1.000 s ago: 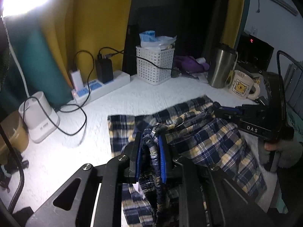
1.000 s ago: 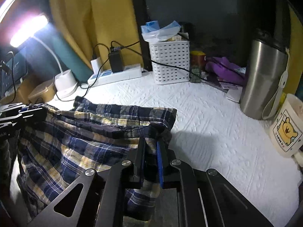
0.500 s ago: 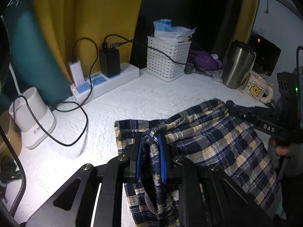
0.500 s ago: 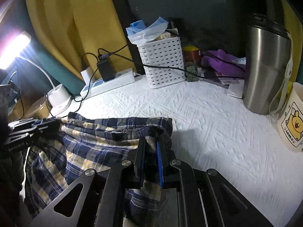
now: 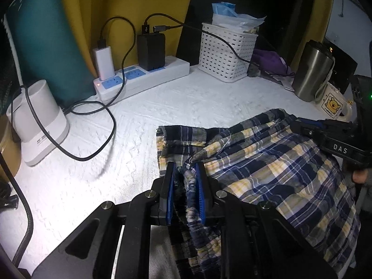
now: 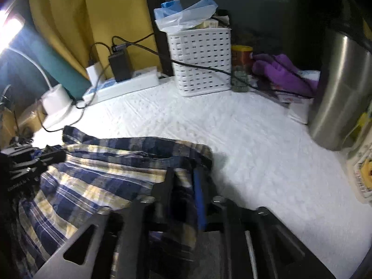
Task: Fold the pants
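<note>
The blue, yellow and white plaid pants (image 5: 267,167) lie partly folded on the white textured tabletop (image 5: 162,107). My left gripper (image 5: 185,169) is shut on a bunched edge of the pants at their left side. My right gripper (image 6: 183,174) is shut on the pants (image 6: 104,169) at their right edge; this view is blurred by motion. Each gripper shows in the other's view, the right one (image 5: 334,139) at the pants' far right, the left one (image 6: 28,162) at their far left. The cloth hangs taut between them.
A white power strip (image 5: 141,79) with chargers and black cables, a white lamp base (image 5: 37,121), a white basket (image 5: 226,53), purple cloth (image 6: 283,72), a steel tumbler (image 6: 341,88) and a bear mug (image 5: 332,103) ring the back and right of the table.
Both grippers have carried the held pants edge forward over the table, towards the basket and power strip. The right wrist view has turned blurred with motion.
</note>
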### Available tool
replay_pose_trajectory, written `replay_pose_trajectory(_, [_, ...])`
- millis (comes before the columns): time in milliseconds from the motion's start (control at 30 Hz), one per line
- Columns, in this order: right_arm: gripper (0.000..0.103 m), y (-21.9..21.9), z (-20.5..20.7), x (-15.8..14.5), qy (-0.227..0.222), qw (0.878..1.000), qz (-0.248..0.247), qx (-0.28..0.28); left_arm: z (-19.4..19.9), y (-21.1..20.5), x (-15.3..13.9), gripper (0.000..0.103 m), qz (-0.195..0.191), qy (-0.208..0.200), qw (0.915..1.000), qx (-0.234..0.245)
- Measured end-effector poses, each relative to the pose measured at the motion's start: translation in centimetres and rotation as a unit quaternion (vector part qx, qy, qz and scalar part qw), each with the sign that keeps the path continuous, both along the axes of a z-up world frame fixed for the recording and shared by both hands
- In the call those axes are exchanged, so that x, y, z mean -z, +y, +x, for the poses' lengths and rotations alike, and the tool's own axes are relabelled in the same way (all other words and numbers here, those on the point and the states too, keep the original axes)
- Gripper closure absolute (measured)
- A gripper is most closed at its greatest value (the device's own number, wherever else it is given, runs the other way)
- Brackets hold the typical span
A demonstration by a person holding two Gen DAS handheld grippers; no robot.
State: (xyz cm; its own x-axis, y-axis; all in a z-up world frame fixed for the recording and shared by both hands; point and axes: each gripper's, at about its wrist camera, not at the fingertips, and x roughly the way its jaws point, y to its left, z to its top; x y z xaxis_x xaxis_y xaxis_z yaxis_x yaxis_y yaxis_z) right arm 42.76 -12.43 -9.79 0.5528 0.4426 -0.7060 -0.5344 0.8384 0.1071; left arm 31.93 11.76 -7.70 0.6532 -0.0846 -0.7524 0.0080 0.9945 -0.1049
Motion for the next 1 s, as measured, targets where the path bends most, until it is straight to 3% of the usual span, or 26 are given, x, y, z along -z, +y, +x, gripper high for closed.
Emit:
replay_pose_trajectory(67, [0.036, -1.0, 0.0, -0.1, -0.011, 0.999, -0.016, 0.03, -0.2, 0.3, -0.3, 0.083, -0.006, -0.003, 1.0, -0.006])
replay_pose_trajectory(200, [0.036, -3.4, -0.4, -0.5, -0.009, 0.998, -0.015, 0.052, -0.3, 0.9, -0.8, 0.071, -0.017, 0.002, 0.9998, -0.014])
replay_pose_trajectory(400, [0.036, -6.0, -2.9, -2.1, -0.019, 0.998, 0.005, 0.061, -1.8, 1.7, -3.7, 0.047, -0.025, -0.028, 0.9986, -0.037])
replay_pose_trajectory(600, [0.036, -4.6, -6.2, -1.4, -0.01, 1.0, 0.0, 0.014, -4.8, 0.7, -5.7, 0.045, -0.025, -0.052, 0.9981, -0.022])
replay_pose_trajectory(767, [0.036, -3.8, -7.3, 1.4, 0.009, 0.999, -0.032, 0.026, -6.1, -1.3, -3.6, 0.045, 0.002, -0.015, 0.9999, 0.0])
replay_pose_trajectory(867, [0.036, -4.1, -8.1, 2.1, 0.01, 0.998, -0.042, 0.035, -5.6, -1.3, -0.7, 0.045, 0.01, 0.039, 0.9992, -0.004])
replay_pose_trajectory(1000, [0.036, -5.4, -8.6, 2.7, 0.014, 0.998, -0.042, 0.051, -5.4, -0.4, 0.7, 0.042, -0.007, 0.042, 0.999, -0.014])
